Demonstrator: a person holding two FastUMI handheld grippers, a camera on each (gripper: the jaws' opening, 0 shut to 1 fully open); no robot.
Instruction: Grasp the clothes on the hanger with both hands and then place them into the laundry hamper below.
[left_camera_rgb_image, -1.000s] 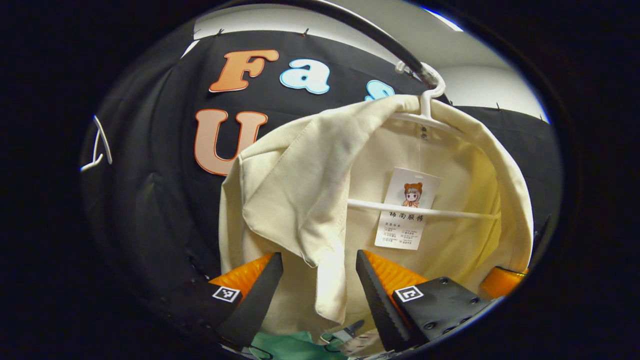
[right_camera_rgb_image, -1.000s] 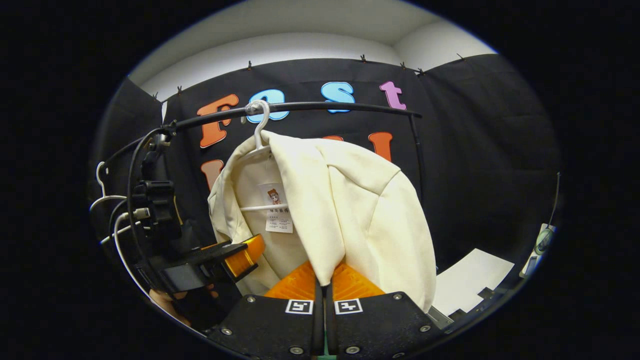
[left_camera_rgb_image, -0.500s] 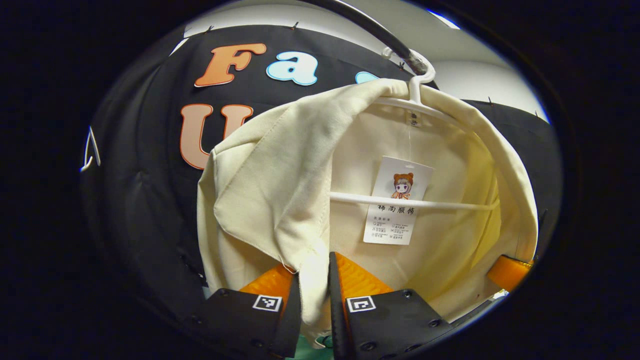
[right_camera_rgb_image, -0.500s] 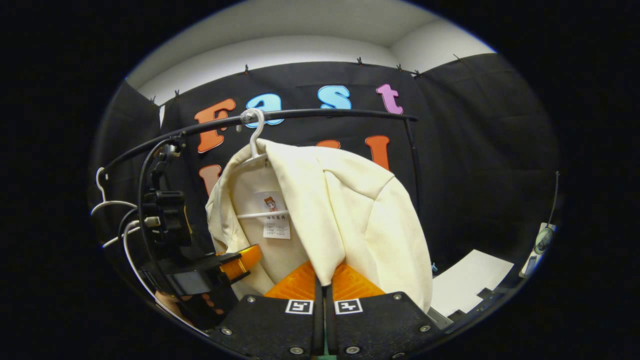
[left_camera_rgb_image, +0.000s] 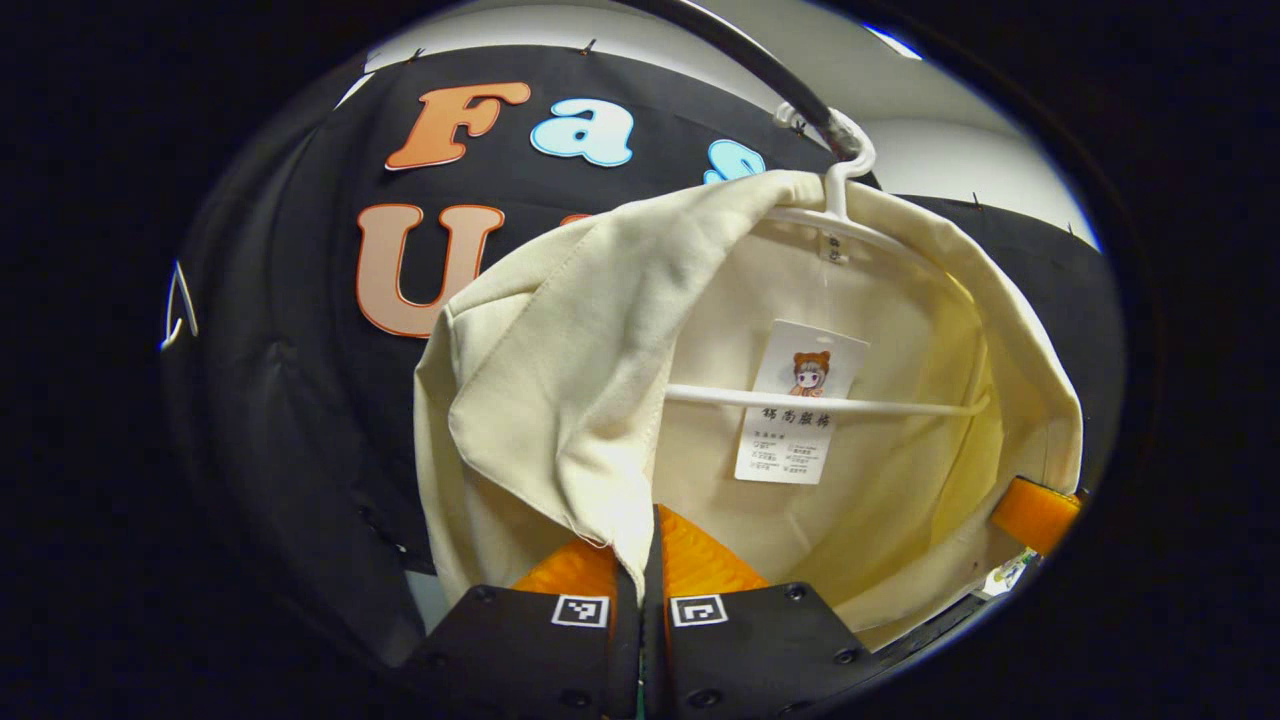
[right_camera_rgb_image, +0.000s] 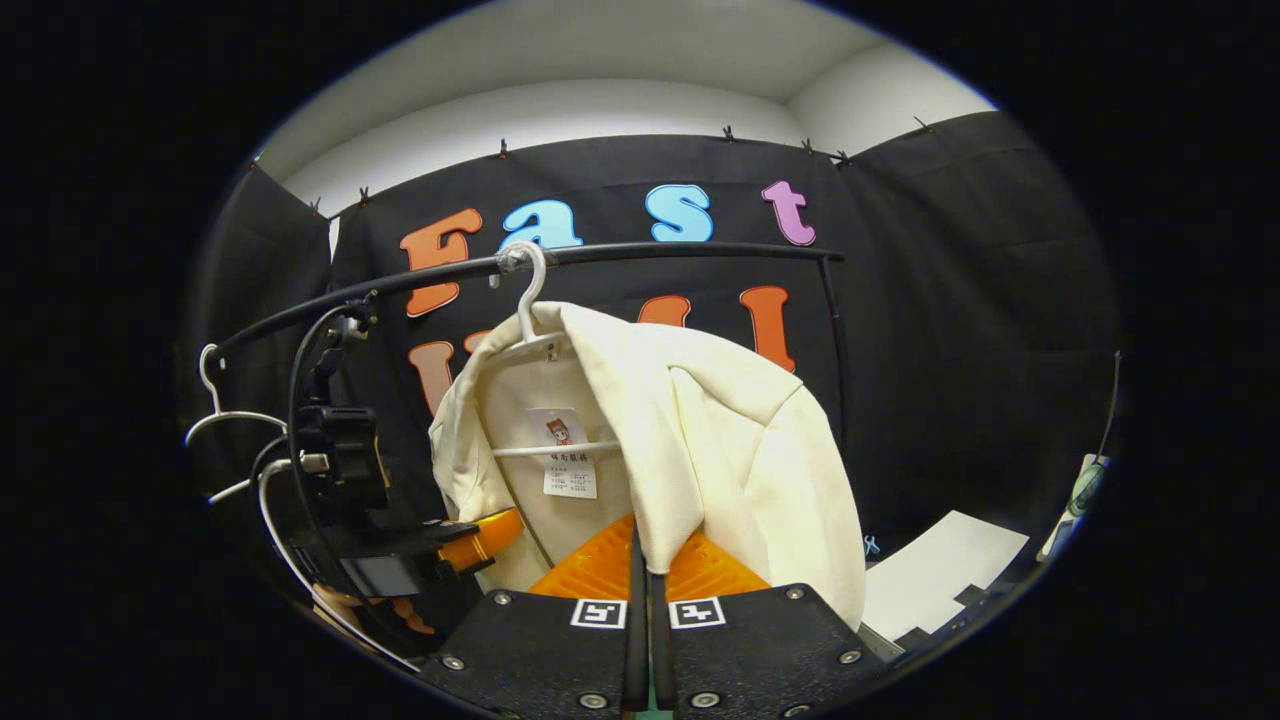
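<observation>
A cream jacket (left_camera_rgb_image: 560, 380) (right_camera_rgb_image: 730, 440) hangs open on a white hanger (left_camera_rgb_image: 850, 180) (right_camera_rgb_image: 528, 290), hooked over a black rail (right_camera_rgb_image: 660, 255). A paper tag (left_camera_rgb_image: 800, 400) dangles inside it. In the left gripper view, my left gripper (left_camera_rgb_image: 640, 545) is shut on the lower edge of the jacket's left front panel. In the right gripper view, my right gripper (right_camera_rgb_image: 640, 555) is shut on the hem of the other front panel. The left gripper (right_camera_rgb_image: 470, 535), held by a hand, also appears at the lower left of the right gripper view, against the jacket's left side.
An empty white hanger (right_camera_rgb_image: 215, 400) hangs at the rail's left end. A rail upright (right_camera_rgb_image: 832, 330) stands to the right of the jacket. White sheets (right_camera_rgb_image: 940, 580) lie low at the right.
My left gripper went from open around the jacket's left panel edge to shut on it. The right gripper stayed shut on its hem, and the rail and jacket sit slightly lower in its view.
</observation>
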